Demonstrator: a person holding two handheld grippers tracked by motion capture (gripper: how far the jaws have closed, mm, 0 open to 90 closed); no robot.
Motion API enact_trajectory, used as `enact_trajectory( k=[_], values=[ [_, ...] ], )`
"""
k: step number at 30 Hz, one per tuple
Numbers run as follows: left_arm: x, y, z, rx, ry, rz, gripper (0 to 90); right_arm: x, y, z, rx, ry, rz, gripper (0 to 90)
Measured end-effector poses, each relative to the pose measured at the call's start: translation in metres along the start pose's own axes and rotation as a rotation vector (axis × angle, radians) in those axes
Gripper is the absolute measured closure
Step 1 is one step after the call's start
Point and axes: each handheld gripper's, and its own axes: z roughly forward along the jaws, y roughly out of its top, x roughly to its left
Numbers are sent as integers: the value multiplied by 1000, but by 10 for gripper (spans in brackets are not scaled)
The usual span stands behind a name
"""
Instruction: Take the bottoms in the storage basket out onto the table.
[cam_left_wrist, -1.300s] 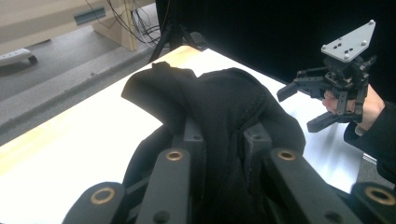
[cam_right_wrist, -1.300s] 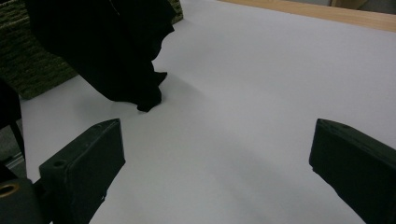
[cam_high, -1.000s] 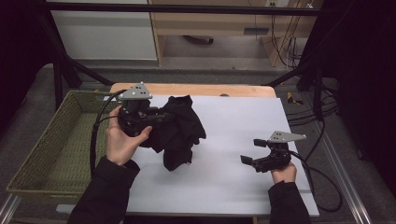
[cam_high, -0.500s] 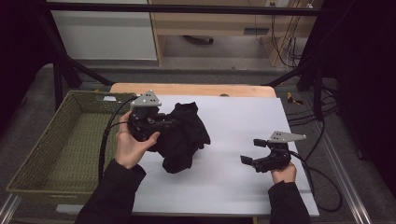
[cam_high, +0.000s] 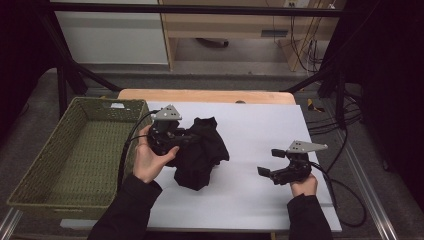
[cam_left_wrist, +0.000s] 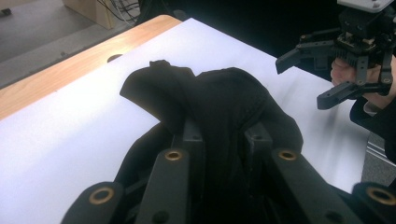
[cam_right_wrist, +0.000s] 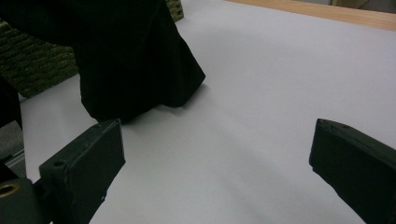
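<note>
A crumpled black cloth (cam_high: 202, 152) hangs bunched above the white table sheet (cam_high: 260, 135), its lower end near the sheet. My left gripper (cam_high: 187, 140) is shut on the cloth's upper left part. In the left gripper view the black fabric (cam_left_wrist: 219, 107) is pinched between my jaws and drapes over them. My right gripper (cam_high: 267, 162) rests low at the right of the table, open, with nothing between its jaws. In the right gripper view the cloth (cam_right_wrist: 135, 60) shows ahead on the left, well apart from my open right gripper (cam_right_wrist: 219, 149).
A green woven basket (cam_high: 42, 172) stands left of the table, beside the left hand. The wooden table edge (cam_high: 210, 95) runs along the far side. Cables (cam_high: 345, 120) trail at the right. My right gripper (cam_left_wrist: 327, 70) also shows in the left gripper view, far right.
The left gripper has carried the cloth to the right and slightly forward over the sheet. The right gripper has stayed in place, open.
</note>
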Motion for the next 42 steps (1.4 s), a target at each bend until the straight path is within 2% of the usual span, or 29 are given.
enact_trajectory(
  k=[19,30,42],
  values=[
    [-1,-17,31,42,-5,1,754,0,0,0,-3,0,1,40],
    [-1,-28,53,77,-23,-14,748,0,0,0,0,-2,-2,40],
    [-4,-39,68,97,-32,-5,732,0,0,0,1,0,-1,40]
  ],
)
